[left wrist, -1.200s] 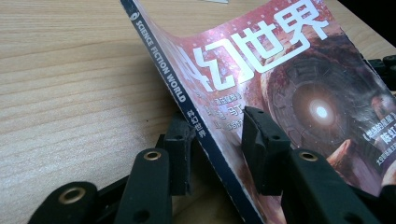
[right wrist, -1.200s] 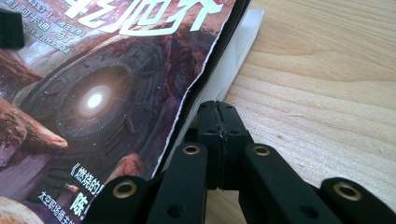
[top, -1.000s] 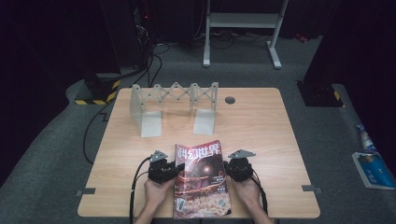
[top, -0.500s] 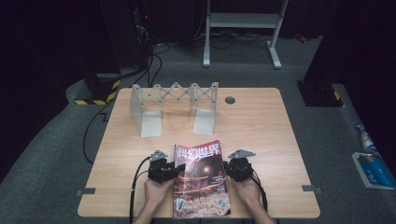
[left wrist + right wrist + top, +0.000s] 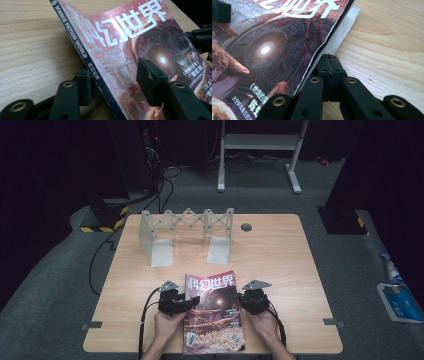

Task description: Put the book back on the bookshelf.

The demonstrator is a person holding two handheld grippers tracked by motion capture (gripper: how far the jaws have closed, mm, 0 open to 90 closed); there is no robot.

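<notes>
Dark floor and black cabinets surrounded a pale wooden table (image 5: 280,255), lit from above, with the work gathered at its near edge. At the near left, the left gripper (image 5: 189,304) lay across the spine side of a magazine (image 5: 214,312); its jaws had just been opening, and in the left gripper view they stood apart with the spine edge (image 5: 93,72) between them, one pad under the lifted cover and the other above the page, neither seen to press. The left hand (image 5: 166,326) held that gripper from the near side. At the near right, the right gripper (image 5: 246,301) sat just beside the magazine's right edge with its jaws pressed flat together, nothing between them; in the right gripper view the closed tips (image 5: 329,65) lay at the cover's edge, where white pages (image 5: 345,27) showed beneath the red cover. The right hand (image 5: 263,325) gripped it from behind. The magazine lay flat between the two tools, its near end reaching the table's near edge, its white title toward the far side, and its spine side curled up a little off the wood in the left gripper view. Well apart on the far left of the table stood a grey folding rack (image 5: 186,234), upright, with a small round grommet (image 5: 245,227) to its right. Cables (image 5: 145,317) trailed from the left tool toward the near edge.
</notes>
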